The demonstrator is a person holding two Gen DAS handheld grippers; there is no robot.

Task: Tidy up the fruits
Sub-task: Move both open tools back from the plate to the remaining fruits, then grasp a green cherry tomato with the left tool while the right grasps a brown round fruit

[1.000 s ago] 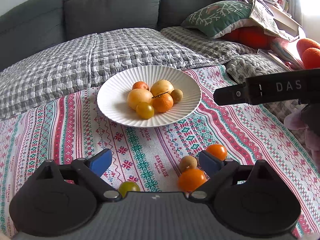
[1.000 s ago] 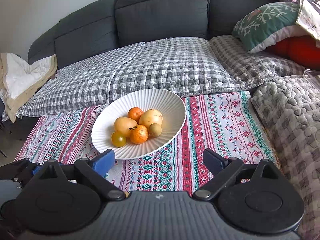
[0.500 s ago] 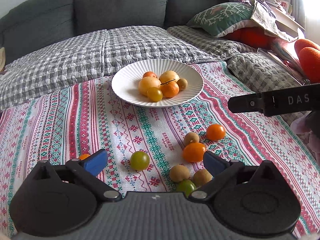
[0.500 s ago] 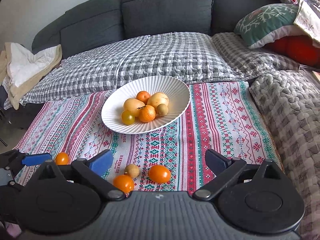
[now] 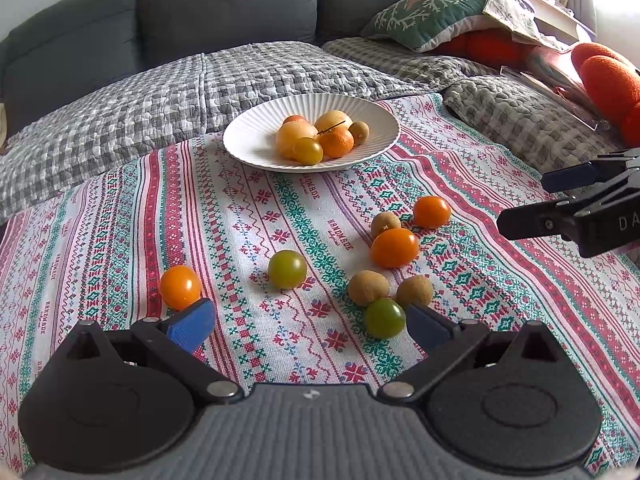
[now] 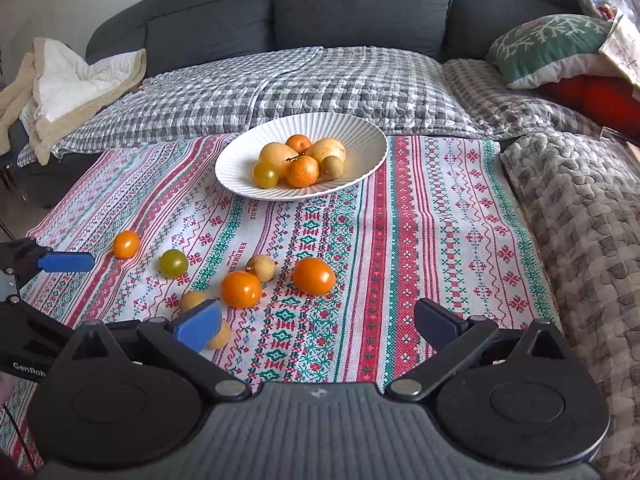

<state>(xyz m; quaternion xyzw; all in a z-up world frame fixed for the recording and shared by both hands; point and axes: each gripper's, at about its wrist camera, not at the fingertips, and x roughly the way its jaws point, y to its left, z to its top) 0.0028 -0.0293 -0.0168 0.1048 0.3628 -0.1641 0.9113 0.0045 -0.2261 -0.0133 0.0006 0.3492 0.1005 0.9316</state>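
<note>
A white ribbed plate [image 5: 256, 148] [image 6: 360, 140] at the far end of the patterned cloth holds several yellow and orange fruits. Loose fruits lie on the cloth nearer me: orange tomatoes [image 5: 395, 247] [image 6: 314, 276], a green tomato [image 5: 287, 269] [image 6: 173, 263], a small orange one [image 5: 180, 287] [image 6: 126, 244], brown longans [image 5: 368, 288] [image 6: 261, 267], and another green tomato [image 5: 385, 318] by my left gripper's right finger. My left gripper [image 5: 308, 324] is open and empty above the near cloth. My right gripper [image 6: 318, 322] is open and empty, to the right of the loose fruits.
The striped cloth [image 6: 432, 216] covers a surface in front of a grey sofa [image 6: 360, 4] with checked quilts [image 6: 312, 80]. A green pillow [image 6: 552, 44] and red cushion lie at the right. A beige blanket [image 6: 68, 92] is at the left.
Both grippers have pulled back from the plate toward me. More loose fruits on the near cloth have come into view. Both stay open.
</note>
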